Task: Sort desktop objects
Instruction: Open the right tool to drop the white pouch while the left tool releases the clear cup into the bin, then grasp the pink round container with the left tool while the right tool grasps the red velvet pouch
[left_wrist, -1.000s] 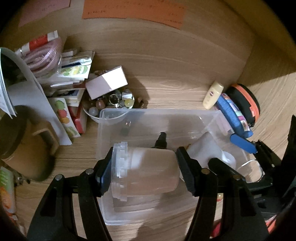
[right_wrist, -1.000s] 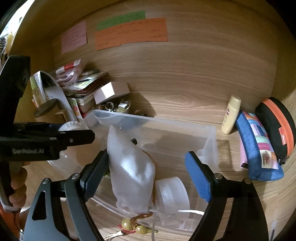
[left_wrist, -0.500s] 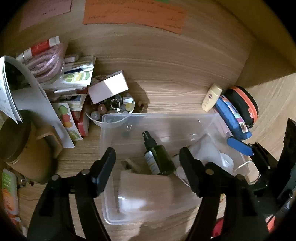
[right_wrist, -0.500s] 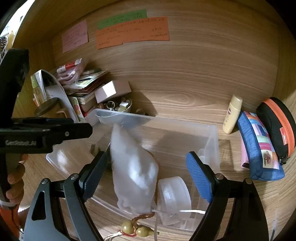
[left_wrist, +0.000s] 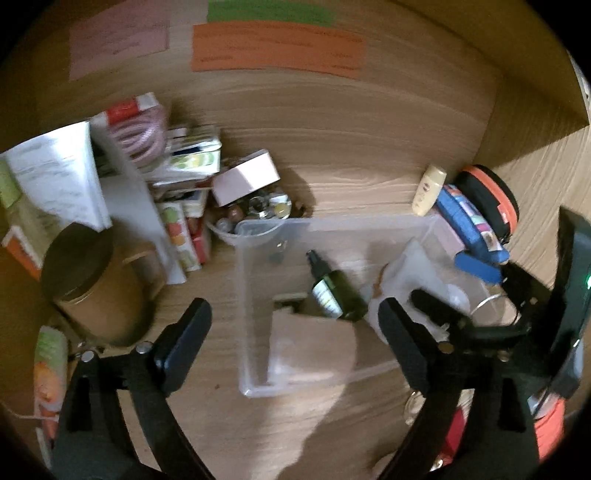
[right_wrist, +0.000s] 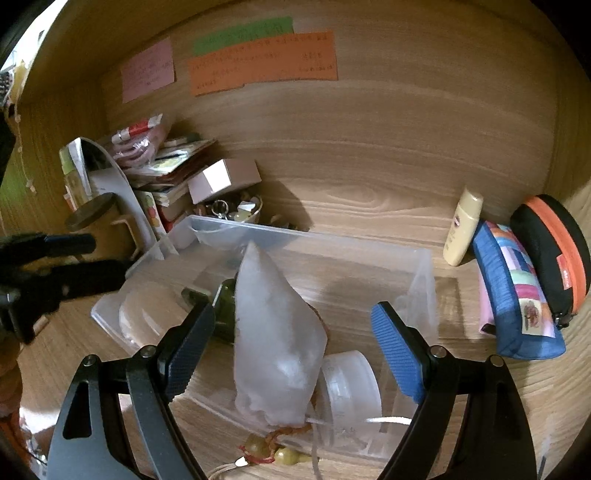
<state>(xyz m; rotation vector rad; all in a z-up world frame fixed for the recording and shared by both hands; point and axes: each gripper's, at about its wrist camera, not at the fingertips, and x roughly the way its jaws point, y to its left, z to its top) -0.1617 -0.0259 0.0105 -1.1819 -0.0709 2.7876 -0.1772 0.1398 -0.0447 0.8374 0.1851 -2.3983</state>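
The notes (right_wrist: 262, 62) at upper centre are unreadable. Left tongs (left_wrist: 295, 325) are opening, empty; right tongs (right_wrist: 291, 332) stand apart around a white pouch (right_wrist: 275, 339).

Two handheld grippers appeared. The left gripper (left_wrist: 293, 319) had a black frame of angular struts with open triangular cut-outs, small silver screw heads at the joints and dark ribbed pads on its fingers (left_wrist: 184, 338). The right gripper (right_wrist: 291, 336) had the same black frame and silver screws, with bright blue ribbed pads (right_wrist: 397, 356). A small green light glowed on its black housing.
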